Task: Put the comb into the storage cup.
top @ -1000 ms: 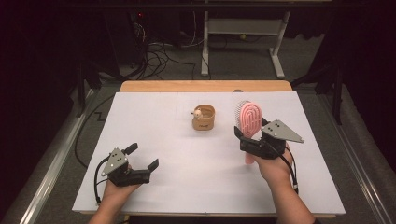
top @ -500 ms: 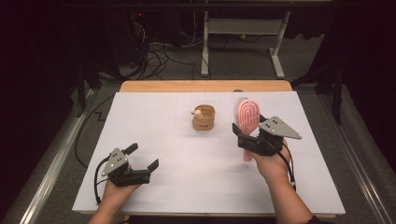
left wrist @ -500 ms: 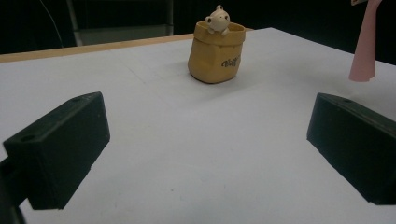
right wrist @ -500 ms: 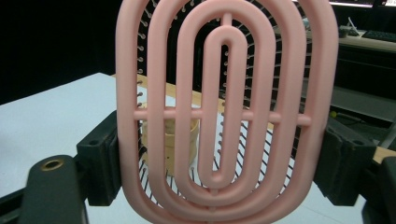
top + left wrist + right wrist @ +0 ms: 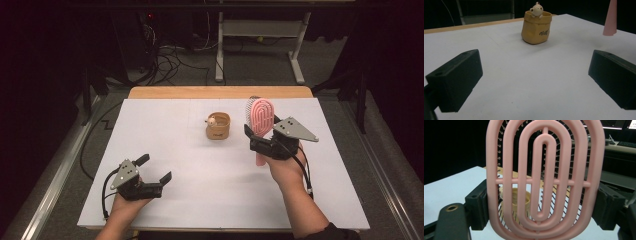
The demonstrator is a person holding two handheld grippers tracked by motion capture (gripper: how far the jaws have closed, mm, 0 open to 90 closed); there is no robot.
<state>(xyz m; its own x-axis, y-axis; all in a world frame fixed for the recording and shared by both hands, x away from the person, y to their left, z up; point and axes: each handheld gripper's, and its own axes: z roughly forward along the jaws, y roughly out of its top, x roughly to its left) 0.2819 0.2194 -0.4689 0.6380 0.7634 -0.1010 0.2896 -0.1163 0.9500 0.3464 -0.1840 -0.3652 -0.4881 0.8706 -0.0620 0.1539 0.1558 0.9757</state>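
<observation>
white table (image 5: 200,200): one pouch (image 5: 218,126); right gripper (image 5: 262,141) pinches one hairbrush (image 5: 261,116); left gripper (image 5: 154,169) spread.

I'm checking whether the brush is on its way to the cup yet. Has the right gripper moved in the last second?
Yes, slightly. The right gripper, shut on the pink hairbrush, has drifted left toward the tan cup, narrowing the gap in the high view.
</observation>
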